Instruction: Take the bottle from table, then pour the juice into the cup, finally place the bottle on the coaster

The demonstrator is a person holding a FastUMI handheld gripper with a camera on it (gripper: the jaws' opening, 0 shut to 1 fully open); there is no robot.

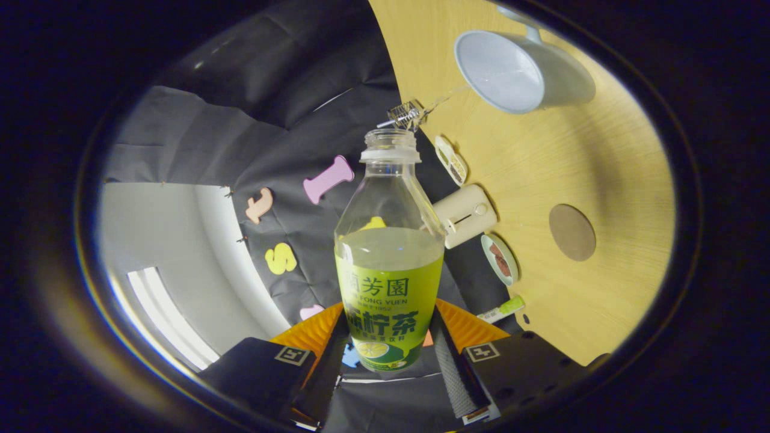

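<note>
The fingers [388,355] are clamped on the uncapped bottle [389,252], half full of juice. From its mouth, the cup [522,71] lies at two o'clock, the coaster [571,232] at four o'clock on the surface [613,162].

A light wooden table [541,174] is carrying a pale cup [520,69], a round brown coaster [571,232], a cream toaster [464,214], two small dishes [499,258] of food and a green-capped marker [502,310] along its edge by the wall
</note>
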